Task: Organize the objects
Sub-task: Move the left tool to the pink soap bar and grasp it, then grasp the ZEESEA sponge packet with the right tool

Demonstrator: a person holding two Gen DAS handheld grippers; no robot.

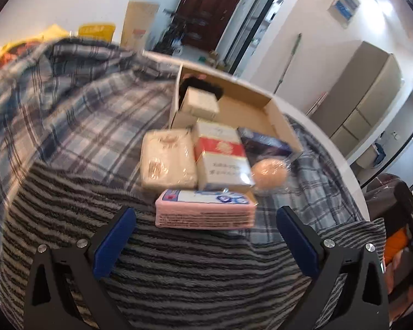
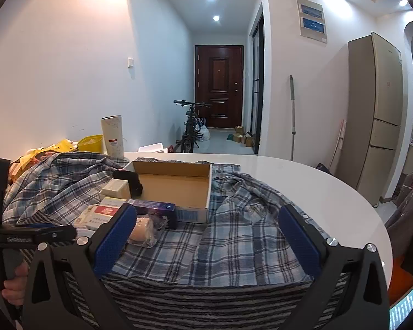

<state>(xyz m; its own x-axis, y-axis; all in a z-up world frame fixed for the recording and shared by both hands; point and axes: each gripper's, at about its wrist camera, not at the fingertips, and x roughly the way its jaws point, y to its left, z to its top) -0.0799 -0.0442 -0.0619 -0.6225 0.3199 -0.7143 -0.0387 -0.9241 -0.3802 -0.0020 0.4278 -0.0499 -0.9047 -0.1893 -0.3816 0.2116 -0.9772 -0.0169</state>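
Pink packet lay just ahead of our left gripper, jaws spread (holding nothing); right gripper likewise gaped over plaid cloth, cardboard box beyond.

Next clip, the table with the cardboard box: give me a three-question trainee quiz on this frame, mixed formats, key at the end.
1. True or false: the left gripper is shut on the pink pack.
2. Which item lies nearest in front of the left gripper? A) cream pack B) pink pack C) red and white box
3. Fill in: the small beige box sits in the ____.

Key
1. False; its jaws are open and the pack lies beyond them.
2. B
3. cardboard box; the right gripper is also open, over the plaid cloth.
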